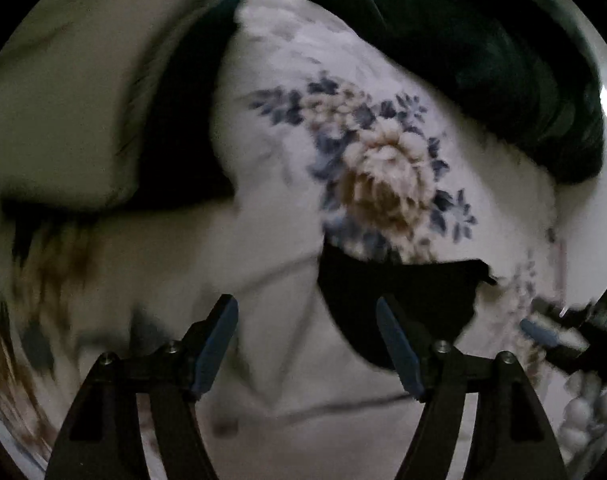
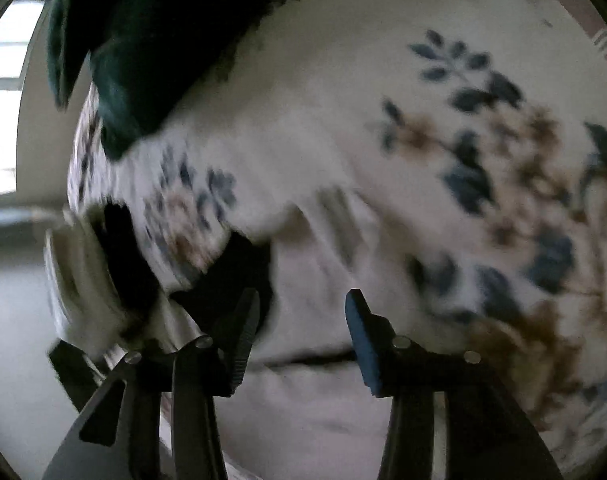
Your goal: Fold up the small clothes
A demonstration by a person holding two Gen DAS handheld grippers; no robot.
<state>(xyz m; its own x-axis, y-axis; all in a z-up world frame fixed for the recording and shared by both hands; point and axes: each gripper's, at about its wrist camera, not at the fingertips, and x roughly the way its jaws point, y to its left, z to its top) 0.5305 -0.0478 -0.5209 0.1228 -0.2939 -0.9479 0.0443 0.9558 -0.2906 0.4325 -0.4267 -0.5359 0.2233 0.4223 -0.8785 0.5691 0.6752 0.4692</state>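
A pale garment [image 1: 263, 300] lies on a white floral bed sheet [image 1: 383, 168], with a small black garment [image 1: 399, 292] beside it. My left gripper [image 1: 307, 344] is open just above the pale cloth, holding nothing. The right gripper's blue-tipped finger shows at the right of the left wrist view [image 1: 539, 332]. In the right wrist view my right gripper [image 2: 303, 340] is open over the pale garment [image 2: 315, 400], with the black garment [image 2: 239, 268] just left of it. The views are blurred.
A dark green blanket [image 1: 483, 60] lies bunched across the far side of the bed, also in the right wrist view [image 2: 143, 40]. A pale pillow [image 1: 63, 100] sits at the left. A gloved hand [image 2: 79, 280] and a window [image 2: 3, 80] show at the left.
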